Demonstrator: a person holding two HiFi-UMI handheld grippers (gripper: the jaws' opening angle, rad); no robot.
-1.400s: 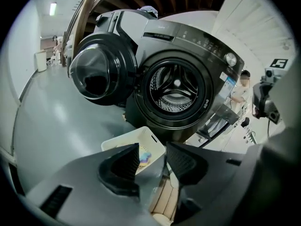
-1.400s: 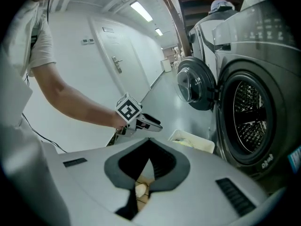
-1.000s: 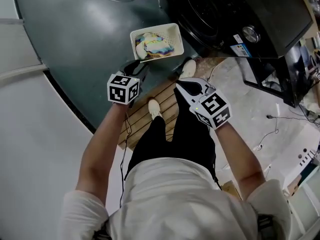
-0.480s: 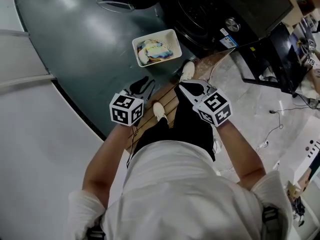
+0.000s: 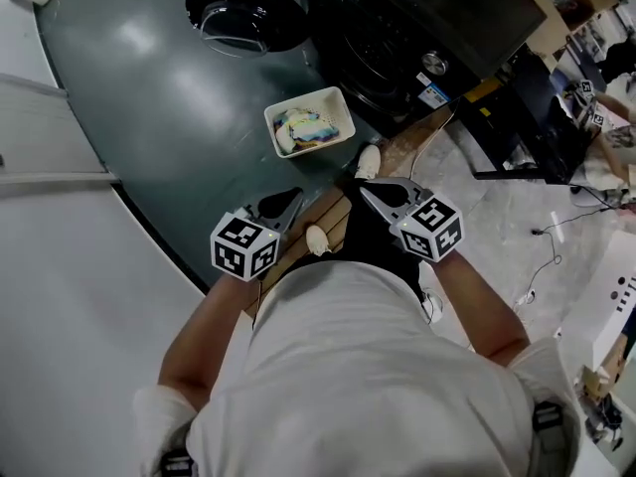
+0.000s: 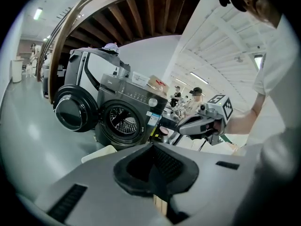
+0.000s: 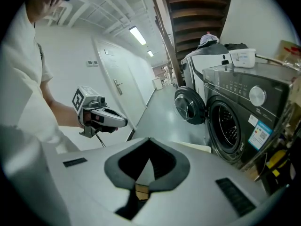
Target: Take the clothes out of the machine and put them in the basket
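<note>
A white basket (image 5: 336, 100) holding colourful clothes (image 5: 306, 127) stands on the dark floor in front of the black washing machine (image 5: 397, 28). The machine's round door (image 5: 243, 18) hangs open, and the drum (image 6: 126, 122) shows no clothes. My left gripper (image 5: 288, 200) is held high above the floor, short of the basket. Its jaws have just been closing and now meet with nothing between them (image 6: 153, 147). My right gripper (image 5: 370, 191) is beside it at like height, shut and empty (image 7: 149, 142).
The person's feet (image 5: 368, 159) stand on a wooden slatted board (image 5: 333, 215). Cables (image 5: 542, 237) trail over the pale floor at the right. A black stand (image 5: 517, 137) sits right of the machine. People (image 6: 195, 95) are far behind.
Both grippers have risen away from the floor and basket. The left jaws, apart in the earlier frames, have come together.
</note>
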